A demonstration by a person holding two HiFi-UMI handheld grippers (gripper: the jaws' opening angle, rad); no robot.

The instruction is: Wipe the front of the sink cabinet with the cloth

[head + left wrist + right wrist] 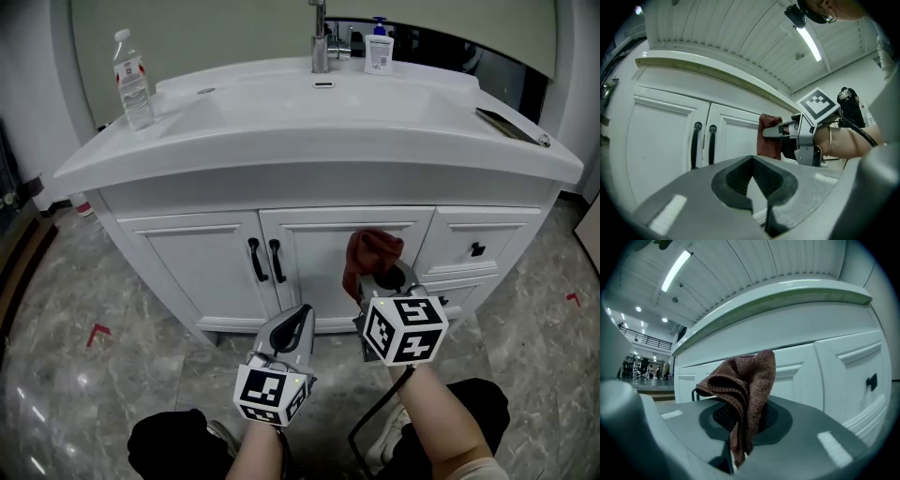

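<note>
Your left gripper (296, 323) closed on nothing, just short of the white panelled sink cabinet (187, 272), your right gripper (382, 281) clamped on a crumpled reddish-brown terry cloth (371, 249), cloth at the middle door, right of two black bar handles (266, 261).

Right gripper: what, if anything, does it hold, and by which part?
The right gripper is shut on the reddish-brown cloth, pinching its lower folds; the rest bunches above the jaws.
</note>
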